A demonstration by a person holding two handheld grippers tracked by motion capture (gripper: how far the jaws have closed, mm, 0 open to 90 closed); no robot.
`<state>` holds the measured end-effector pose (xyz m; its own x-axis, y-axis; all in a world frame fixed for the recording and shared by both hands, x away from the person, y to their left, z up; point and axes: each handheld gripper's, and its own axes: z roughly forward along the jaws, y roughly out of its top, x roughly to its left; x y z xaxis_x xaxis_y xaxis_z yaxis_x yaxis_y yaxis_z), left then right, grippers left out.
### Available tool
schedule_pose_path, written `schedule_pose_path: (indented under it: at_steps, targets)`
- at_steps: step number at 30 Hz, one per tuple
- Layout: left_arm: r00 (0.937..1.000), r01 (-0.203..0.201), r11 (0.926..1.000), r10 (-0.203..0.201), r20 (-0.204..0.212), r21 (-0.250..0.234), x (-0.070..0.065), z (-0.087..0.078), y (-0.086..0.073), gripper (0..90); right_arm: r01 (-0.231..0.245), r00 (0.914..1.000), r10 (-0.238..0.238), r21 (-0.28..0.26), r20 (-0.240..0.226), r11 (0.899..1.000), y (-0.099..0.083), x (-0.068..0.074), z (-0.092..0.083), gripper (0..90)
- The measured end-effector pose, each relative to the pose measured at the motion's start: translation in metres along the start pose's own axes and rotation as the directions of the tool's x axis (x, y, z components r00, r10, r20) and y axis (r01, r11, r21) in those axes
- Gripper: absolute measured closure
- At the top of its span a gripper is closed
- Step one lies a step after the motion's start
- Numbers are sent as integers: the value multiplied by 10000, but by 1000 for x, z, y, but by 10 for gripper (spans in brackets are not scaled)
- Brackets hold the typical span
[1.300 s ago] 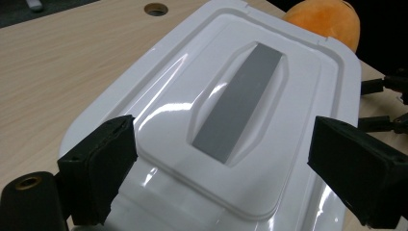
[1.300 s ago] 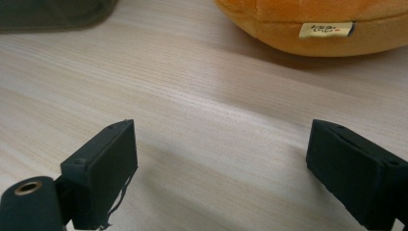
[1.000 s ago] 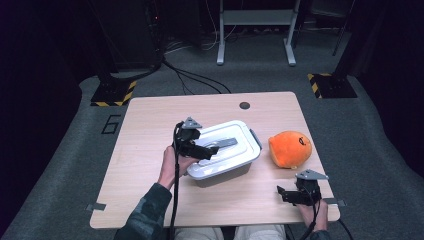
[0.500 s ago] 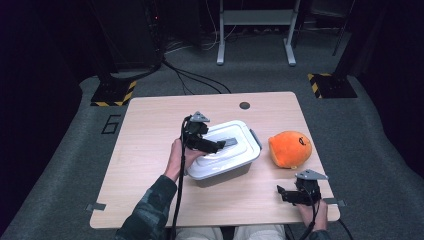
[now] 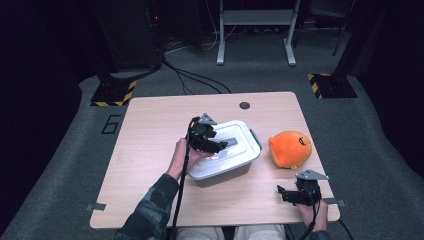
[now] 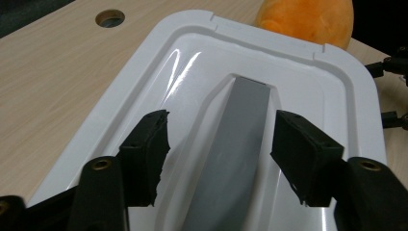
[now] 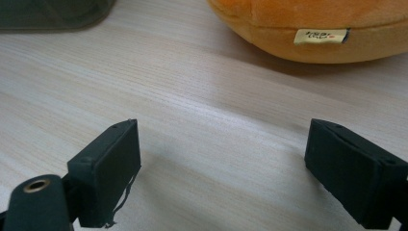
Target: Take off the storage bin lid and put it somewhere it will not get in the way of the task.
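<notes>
White lidded box (image 5: 226,156) sat mid-counter (image 5: 150,150), just left of orange plush (image 5: 290,148). Left tongs (image 6: 219,154) over the lid, jaws just closing, straddling its grey handle (image 6: 240,139) with gaps either side, not yet pressing. Right tongs (image 7: 226,168) spread wide above bare counter near the plush, holding nothing.

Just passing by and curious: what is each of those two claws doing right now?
Left gripper: open, jaws just closing on either side of the grey handle of the box lid, pads not touching it.
Right gripper: open, holding nothing, over the table.
</notes>
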<state>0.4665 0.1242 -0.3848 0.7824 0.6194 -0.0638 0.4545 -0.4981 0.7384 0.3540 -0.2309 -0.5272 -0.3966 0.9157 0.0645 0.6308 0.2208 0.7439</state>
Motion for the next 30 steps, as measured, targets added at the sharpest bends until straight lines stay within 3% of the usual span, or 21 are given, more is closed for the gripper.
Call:
schedule_pose_path:
  at_steps: [10, 22, 30]
  targets:
    - [9974, -639, 9976, 629, 358, 283, -1, 2, -2, 594, 29, 10000, -29, -32, 53, 10000, 0, 0, 0, 127]
    - [9909, -1230, 9914, 1203, 597, 448, -1, 2, 0, 623, 91, 9999, -91, -4, 94, 10000, 0, 1, 0, 129]
    - [9822, -1683, 9845, 1633, 926, 495, 0, 1, 0, 661, 99, 9999, -98, -15, 109, 10000, 0, 1, 0, 132]
